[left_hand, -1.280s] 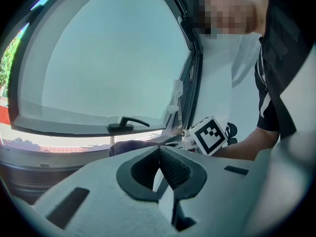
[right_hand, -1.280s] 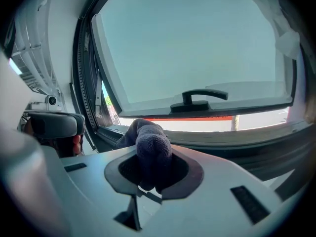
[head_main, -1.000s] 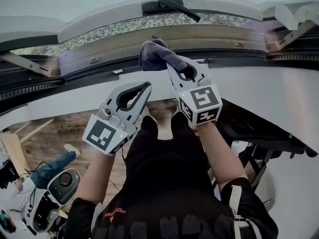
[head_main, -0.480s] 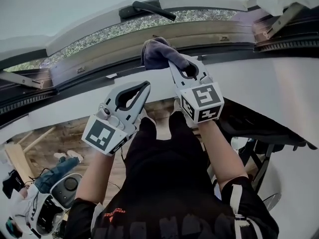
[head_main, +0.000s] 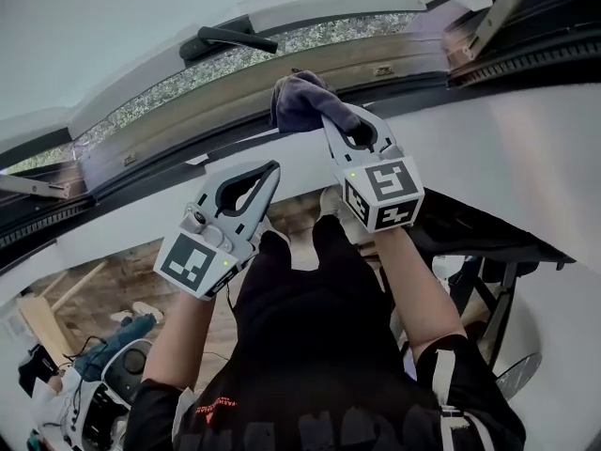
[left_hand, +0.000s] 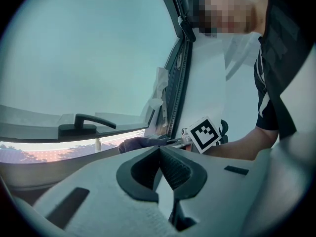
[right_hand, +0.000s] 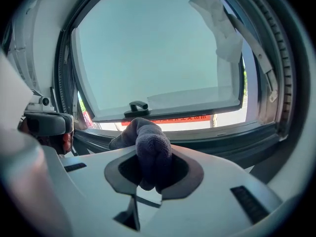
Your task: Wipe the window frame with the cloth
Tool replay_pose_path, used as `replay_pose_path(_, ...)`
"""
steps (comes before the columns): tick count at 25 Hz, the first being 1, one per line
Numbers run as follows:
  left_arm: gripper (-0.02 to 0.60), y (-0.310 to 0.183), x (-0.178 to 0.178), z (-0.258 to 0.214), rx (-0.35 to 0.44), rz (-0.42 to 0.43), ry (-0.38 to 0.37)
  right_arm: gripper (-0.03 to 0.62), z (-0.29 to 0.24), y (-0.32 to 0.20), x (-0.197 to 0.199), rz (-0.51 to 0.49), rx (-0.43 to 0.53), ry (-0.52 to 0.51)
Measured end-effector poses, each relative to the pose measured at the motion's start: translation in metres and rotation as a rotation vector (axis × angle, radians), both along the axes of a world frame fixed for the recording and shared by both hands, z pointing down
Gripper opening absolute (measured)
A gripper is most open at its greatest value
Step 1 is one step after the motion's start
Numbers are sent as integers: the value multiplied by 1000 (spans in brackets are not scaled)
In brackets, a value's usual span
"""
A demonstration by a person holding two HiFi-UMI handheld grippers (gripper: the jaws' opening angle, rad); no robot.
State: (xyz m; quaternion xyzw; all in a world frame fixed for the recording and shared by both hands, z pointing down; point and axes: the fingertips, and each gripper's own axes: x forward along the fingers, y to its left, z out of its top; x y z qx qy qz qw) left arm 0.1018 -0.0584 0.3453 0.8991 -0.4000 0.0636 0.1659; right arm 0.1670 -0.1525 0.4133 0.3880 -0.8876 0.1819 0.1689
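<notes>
Dark purple-grey cloth (head_main: 299,100), tan window frame (head_main: 235,92), black handle (head_main: 225,38) at eleven o'clock; left gripper (head_main: 271,168) and right gripper (head_main: 333,125) pale grey.

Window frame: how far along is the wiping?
Done: right gripper is shut on the cloth. In hand: cloth sits against the lower rail of the window frame, mid-span. Remaining: no telling which stretches are wiped; left gripper is shut, empty, off the frame.

The cloth (right_hand: 148,142) is a matt, nubbly knit. The right gripper (head_main: 331,120) and left gripper (head_main: 273,168) have smooth matt grey plastic shells with ribbed black pads (left_hand: 173,169). In the head view, the window handle (head_main: 225,38) at eleven o'clock looks satin black, and the floor (head_main: 113,285) at eight o'clock is bare wood.
</notes>
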Motion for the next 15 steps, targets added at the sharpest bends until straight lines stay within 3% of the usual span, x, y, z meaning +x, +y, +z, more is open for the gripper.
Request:
replay_pose_path(3,20,-6,11,0,29,18,-4,61,0,-8,19,30,4,-1)
replay_pose_path(12,20,-17,48,1,-17,52,2,61,-1,-29,69,107,11,-7)
replay_pose_path(15,20,-23,57,0,6,67,1,61,-1,-34,82,126,12,-9)
